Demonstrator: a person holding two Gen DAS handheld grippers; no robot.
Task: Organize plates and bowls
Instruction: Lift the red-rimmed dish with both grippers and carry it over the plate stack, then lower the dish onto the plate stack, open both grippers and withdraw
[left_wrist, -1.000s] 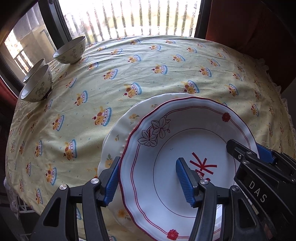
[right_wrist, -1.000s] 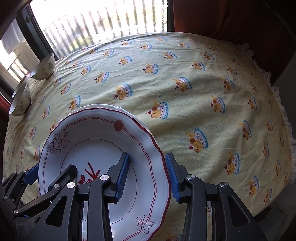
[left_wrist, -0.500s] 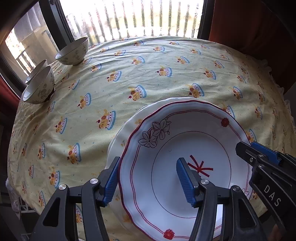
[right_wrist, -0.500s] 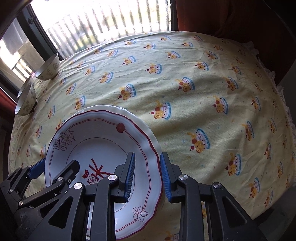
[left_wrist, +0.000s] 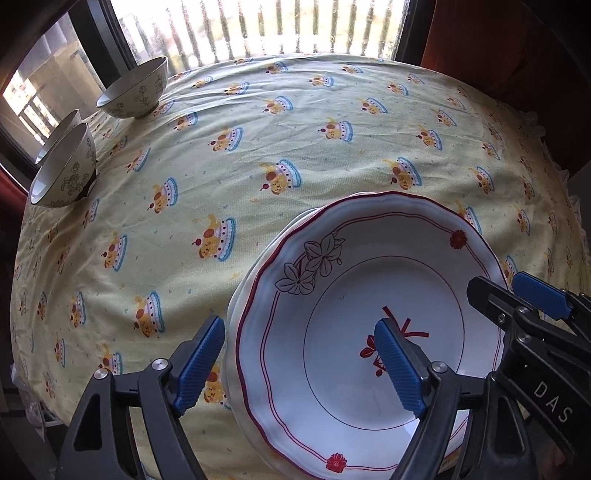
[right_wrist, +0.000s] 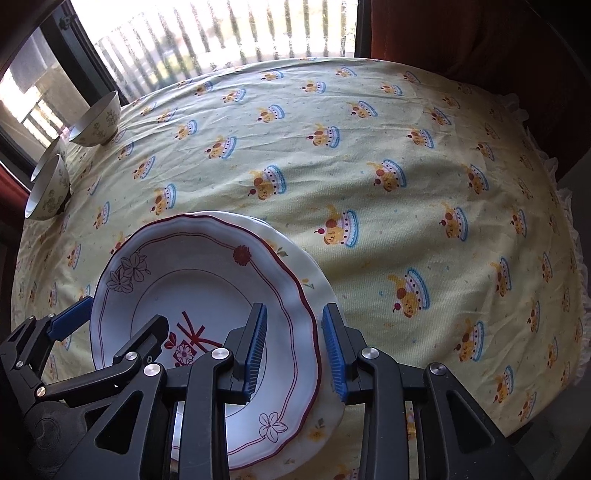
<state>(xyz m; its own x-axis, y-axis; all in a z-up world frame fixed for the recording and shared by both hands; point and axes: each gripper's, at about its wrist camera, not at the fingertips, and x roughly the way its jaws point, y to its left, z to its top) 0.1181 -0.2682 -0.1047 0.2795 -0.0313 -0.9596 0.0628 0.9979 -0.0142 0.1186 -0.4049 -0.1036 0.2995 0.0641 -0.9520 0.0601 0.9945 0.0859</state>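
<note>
A white plate with a red rim and flower prints (left_wrist: 369, 277) (right_wrist: 207, 280) lies on top of a cream plate (right_wrist: 299, 262) on the near part of the table. My left gripper (left_wrist: 299, 326) straddles the top plate's left rim. Its jaws are opening, and neither pad touches the plate. My right gripper (right_wrist: 294, 310) straddles the right rim. Its jaws are opening too, with a gap on both sides of the rim. Three patterned bowls stand at the far left: one alone (left_wrist: 135, 92) and two close together (left_wrist: 66, 173).
A yellow tablecloth with a cake print (left_wrist: 332, 155) covers the round table. A window with a railing lies behind the far edge, and dark red curtains hang at the right. The cloth's frilled edge (right_wrist: 569, 206) drops off at the right.
My left jaws have spread much wider off the plate rim. My right jaws narrowed on the right rim, then widened again. The top plate now sits more squarely over the cream plate.
</note>
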